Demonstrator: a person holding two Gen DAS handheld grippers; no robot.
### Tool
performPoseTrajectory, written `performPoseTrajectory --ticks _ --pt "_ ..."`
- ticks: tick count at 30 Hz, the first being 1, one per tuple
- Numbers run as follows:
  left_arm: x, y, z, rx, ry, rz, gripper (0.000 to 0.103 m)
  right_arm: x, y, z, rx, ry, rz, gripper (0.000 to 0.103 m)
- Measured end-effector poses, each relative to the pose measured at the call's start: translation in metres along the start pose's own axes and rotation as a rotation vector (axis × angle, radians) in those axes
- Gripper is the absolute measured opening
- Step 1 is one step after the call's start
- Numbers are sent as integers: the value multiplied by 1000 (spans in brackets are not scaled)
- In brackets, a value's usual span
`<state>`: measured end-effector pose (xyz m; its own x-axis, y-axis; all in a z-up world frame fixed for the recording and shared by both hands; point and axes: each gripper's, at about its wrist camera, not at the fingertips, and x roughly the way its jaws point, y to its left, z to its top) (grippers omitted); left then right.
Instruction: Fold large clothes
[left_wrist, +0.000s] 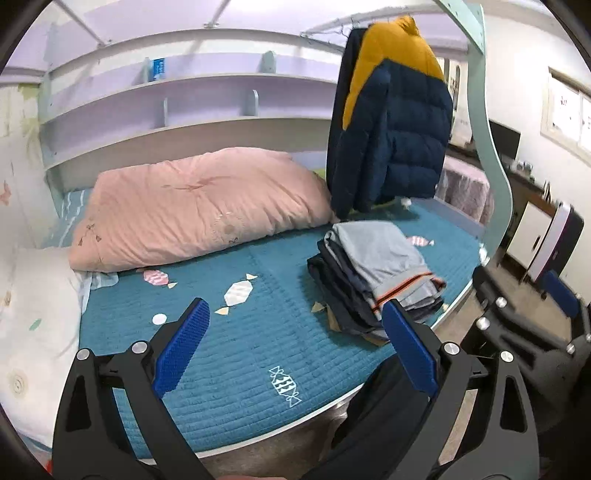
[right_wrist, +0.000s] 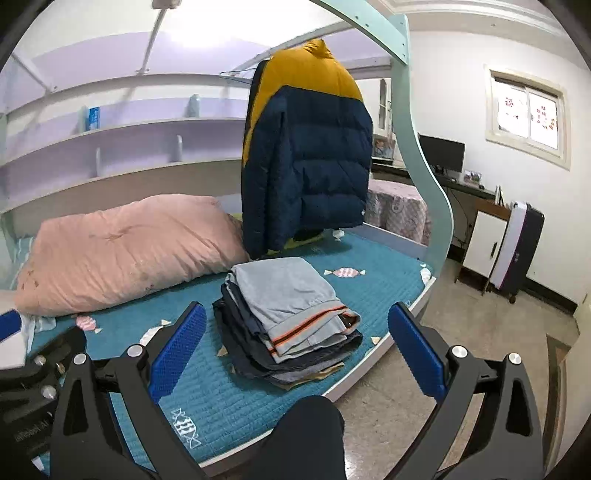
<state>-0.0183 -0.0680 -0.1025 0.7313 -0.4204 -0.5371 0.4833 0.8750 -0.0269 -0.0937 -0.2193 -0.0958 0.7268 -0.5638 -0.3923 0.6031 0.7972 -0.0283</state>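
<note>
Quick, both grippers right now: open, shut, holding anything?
Left gripper: open, nothing between its pads.
Right gripper: open, holding nothing; the stack of folded clothes lies on the bed beyond it.

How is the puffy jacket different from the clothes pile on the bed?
The jacket hangs upright and unfolded; the pile lies flat, folded and stacked on the bed. The jacket is puffy, navy and yellow; the pile is thin layers, pale grey on top and darker below. The jacket looks bigger than the pile. Neither is touched by the tongs.
</note>
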Motion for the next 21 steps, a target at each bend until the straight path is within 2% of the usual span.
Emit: performPoseTrajectory --ticks 5,21 --pt "-14 3 2 -11 -5 48 96 -11 2 2 -13 -11 46 95" --pt "-31 1 9 -25 -30 43 96 -27 3 5 -7 -36 38 95"
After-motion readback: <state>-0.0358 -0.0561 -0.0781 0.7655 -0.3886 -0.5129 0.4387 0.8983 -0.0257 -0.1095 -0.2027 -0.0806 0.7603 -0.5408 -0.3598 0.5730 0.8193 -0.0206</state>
